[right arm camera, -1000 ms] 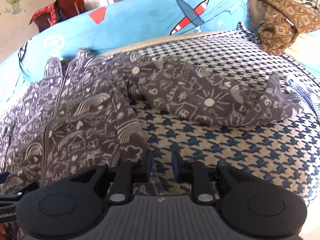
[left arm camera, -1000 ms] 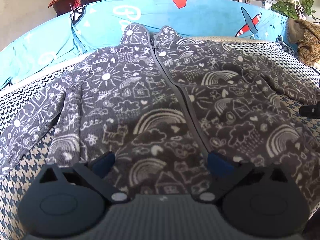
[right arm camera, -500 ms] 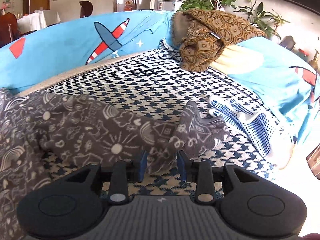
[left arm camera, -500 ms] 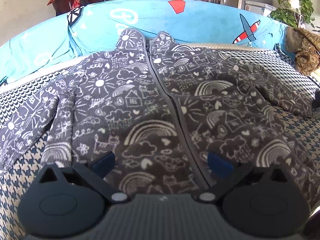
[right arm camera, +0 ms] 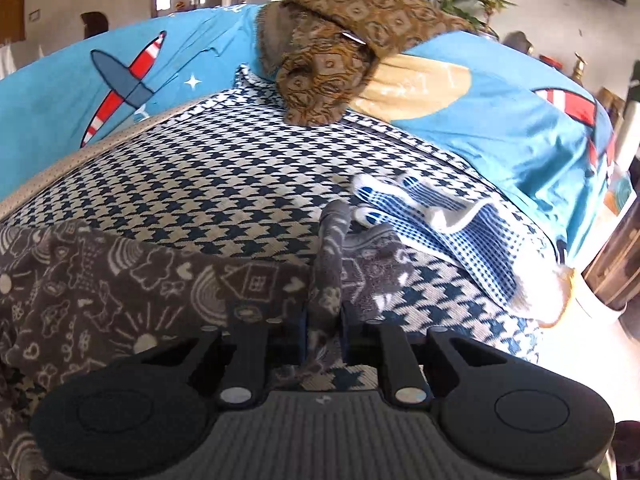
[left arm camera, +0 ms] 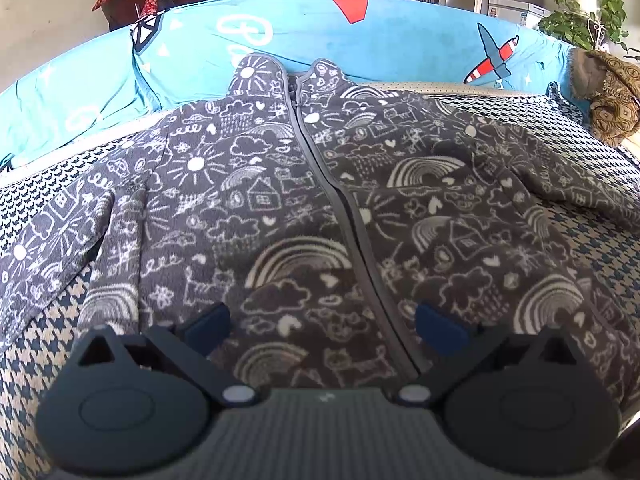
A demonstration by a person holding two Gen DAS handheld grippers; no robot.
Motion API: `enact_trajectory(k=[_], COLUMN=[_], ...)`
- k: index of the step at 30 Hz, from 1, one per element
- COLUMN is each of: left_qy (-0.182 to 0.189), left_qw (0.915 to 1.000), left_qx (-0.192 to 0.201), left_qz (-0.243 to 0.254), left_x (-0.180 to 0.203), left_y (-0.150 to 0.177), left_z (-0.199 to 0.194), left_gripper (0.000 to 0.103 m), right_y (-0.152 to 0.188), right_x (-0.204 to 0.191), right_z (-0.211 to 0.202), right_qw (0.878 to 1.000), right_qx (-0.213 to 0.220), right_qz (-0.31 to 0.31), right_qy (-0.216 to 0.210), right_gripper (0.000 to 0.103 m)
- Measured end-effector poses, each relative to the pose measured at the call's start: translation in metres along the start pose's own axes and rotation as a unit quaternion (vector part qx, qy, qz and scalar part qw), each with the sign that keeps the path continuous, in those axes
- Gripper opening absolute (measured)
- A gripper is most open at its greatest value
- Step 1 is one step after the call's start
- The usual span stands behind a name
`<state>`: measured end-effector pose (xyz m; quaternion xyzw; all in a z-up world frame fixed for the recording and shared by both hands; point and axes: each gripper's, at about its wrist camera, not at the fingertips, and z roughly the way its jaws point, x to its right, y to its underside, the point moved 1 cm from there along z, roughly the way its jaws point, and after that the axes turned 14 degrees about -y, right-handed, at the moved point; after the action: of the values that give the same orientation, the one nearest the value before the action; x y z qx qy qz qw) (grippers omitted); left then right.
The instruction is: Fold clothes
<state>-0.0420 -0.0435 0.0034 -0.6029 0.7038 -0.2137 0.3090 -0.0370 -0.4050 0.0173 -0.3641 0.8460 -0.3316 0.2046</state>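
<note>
From the left wrist view, the grey fleece jacket (left arm camera: pixel 304 208) with white doodles of suns, rainbows and houses lies spread flat, front up, on the houndstooth sofa cover (left arm camera: pixel 44 336); its zip (left arm camera: pixel 340 204) runs from the collar at the top down toward the camera, and the collar rests against the blue cushion (left arm camera: pixel 320 32) printed with an aeroplane; one sleeve stretches off to the left edge, the other off to the right; the left hand-held gripper (left arm camera: pixel 320 326) hangs over the jacket's lower hem with its jaws spread wide, one blue pad (left arm camera: pixel 208 326) on each side of the zip, nothing between them gripped; a brown patterned cloth (left arm camera: pixel 612 96) sits at the far right, with a leafy plant (left arm camera: pixel 588 4) behind it.

From the right wrist view, the right hand-held gripper (right arm camera: pixel 323 330) has the end of the jacket's sleeve (right arm camera: pixel 330 264) between its fingers, which stand nearly together; its jaws are closing, and a ridge of the grey fabric stands up out of the narrow gap, pinched there; the rest of the sleeve trails away to the left across the houndstooth cover; just beyond the cuff lies a crumpled blue-and-white checked cloth (right arm camera: pixel 452 216); further back the brown patterned cloth (right arm camera: pixel 340 52) is heaped on the blue cushion (right arm camera: pixel 500 116).
</note>
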Motion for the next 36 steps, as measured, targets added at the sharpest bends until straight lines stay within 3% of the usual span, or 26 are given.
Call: enact_trajectory(k=[5,9,16,23,27,36], left_qy=[0.001,0.000,0.000,0.006,0.009,0.011], left_qw=[1.0000,1.0000,1.0000,1.0000,0.9999,0.9999], left_qx=[0.002,0.002,0.002,0.002,0.004,0.002], left_qz=[0.001,0.000,-0.001,-0.003,0.004,0.006], left_x=[-0.001,0.000,0.002,0.005,0.011,0.014], left_y=[0.001,0.001,0.000,-0.003,-0.003,-0.003], left_z=[-0.002,-0.002,-0.002,-0.001,-0.002,-0.001], left_gripper=[0.103,0.103,0.103,0.103,0.103,0.103], right_y=[0.013,0.021,0.017,-0.005,-0.015,-0.019], right_x=[0.035,0.052,0.081,0.104,0.112,0.122], right_z=[-0.024,-0.043,-0.060,-0.056,-0.048,-0.020], right_qw=[0.996,0.994,0.987,0.983,0.979,0.978], right_qx=[-0.015,0.003,0.038,0.023,0.001,-0.052], right_qz=[0.085,0.096,0.139,0.144,0.143,0.153], right_qy=[-0.017,-0.047,-0.075,-0.112,-0.143,-0.129], right_gripper=[0.015,0.030,0.031,0.032,0.041,0.043])
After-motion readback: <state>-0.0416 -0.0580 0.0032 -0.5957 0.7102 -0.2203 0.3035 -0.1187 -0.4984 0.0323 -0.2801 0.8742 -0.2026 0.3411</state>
